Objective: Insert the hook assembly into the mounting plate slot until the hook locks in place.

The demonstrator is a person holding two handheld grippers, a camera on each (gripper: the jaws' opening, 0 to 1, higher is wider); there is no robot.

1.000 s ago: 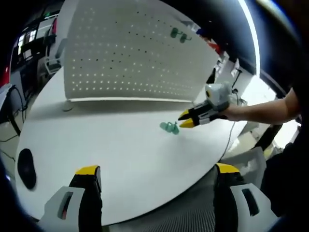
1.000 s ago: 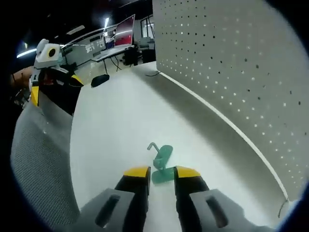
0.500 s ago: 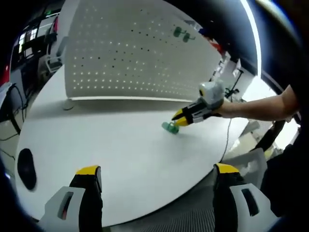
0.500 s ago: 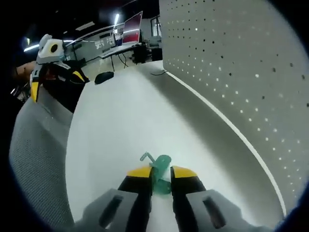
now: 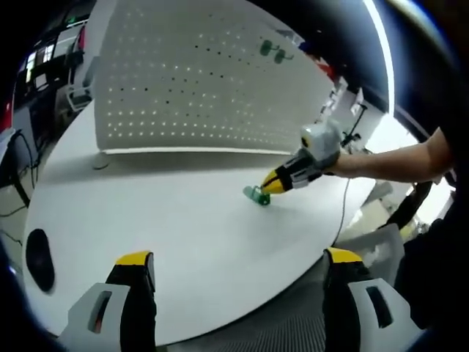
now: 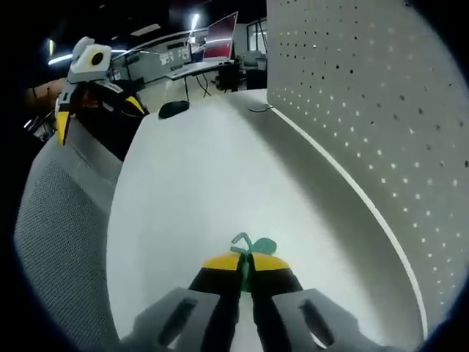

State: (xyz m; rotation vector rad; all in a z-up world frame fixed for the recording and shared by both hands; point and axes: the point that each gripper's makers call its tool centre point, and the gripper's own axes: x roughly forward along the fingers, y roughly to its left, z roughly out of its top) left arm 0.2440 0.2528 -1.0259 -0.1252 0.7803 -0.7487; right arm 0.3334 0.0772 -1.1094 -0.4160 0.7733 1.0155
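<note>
- The right hand-held gripper point(image 6: 244, 262) is closed tight on the green hook assembly point(image 6: 253, 247), which lies low on the white tabletop point(image 6: 190, 191), in front of the perforated mounting plate point(image 6: 381, 95)
- The grip looks to be near one end of the hook, so the piece may turn between the jaws when it is lifted, and then its end would not meet the slot straight
- The plate stands upright on the tabletop; a hard push could tip it or slide it back before the hook locks
- The left hand-held gripper point(image 5: 238, 268) is wide open and holds nothing, well apart from the plate, so nothing steadies it
- Another green hook point(image 5: 270, 50) already hangs high on the plate; a careless approach there could knock it
</note>
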